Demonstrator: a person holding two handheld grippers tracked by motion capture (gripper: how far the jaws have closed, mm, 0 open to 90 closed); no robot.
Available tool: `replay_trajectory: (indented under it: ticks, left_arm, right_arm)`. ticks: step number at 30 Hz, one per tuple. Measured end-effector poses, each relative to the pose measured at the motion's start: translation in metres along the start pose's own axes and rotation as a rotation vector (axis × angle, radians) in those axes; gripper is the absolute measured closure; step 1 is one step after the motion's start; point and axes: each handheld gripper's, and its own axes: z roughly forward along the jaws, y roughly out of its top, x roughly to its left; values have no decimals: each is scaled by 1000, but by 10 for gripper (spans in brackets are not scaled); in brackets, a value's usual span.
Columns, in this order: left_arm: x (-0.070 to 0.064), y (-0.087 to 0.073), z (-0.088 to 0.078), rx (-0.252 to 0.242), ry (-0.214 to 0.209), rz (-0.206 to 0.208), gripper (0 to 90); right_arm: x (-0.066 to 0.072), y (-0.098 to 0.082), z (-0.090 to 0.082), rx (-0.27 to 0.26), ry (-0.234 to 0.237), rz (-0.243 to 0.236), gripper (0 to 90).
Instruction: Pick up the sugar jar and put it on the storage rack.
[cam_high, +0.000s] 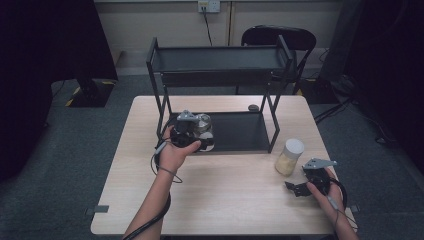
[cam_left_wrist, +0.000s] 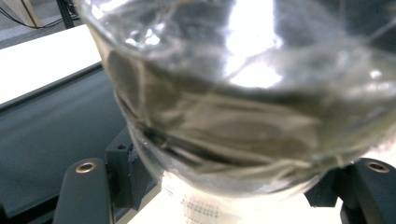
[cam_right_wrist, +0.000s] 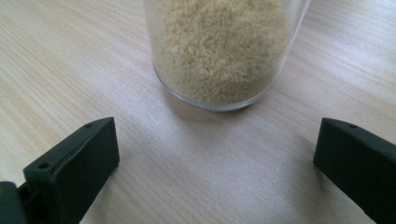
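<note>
On the wooden table (cam_high: 225, 195), the left gripper (cam_high: 196, 134) squeezes a clear jar (cam_high: 204, 128) to lift it by the black shelf (cam_high: 240, 131), while the right gripper (cam_high: 300, 188) waits wide open near the grain jar (cam_high: 289, 157).

dim room edges, bright glare on blurred jar (cam_left_wrist: 243, 93), soft table (cam_high: 225, 200) shadows

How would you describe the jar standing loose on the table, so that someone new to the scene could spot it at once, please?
Start at the black two-tier rack on the wooden table. Just off its front right leg stands a clear jar with a white lid, ahead of the right gripper. Unlike the jar clamped in the left gripper, it holds pale yellow grains.
</note>
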Motion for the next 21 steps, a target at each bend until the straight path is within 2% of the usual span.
replay_trajectory:
  ticks: [21]
  left_arm:
    - [1,36,-14,18,28,15,311]
  right_arm:
    - [0,0,0,0,0,0,0]
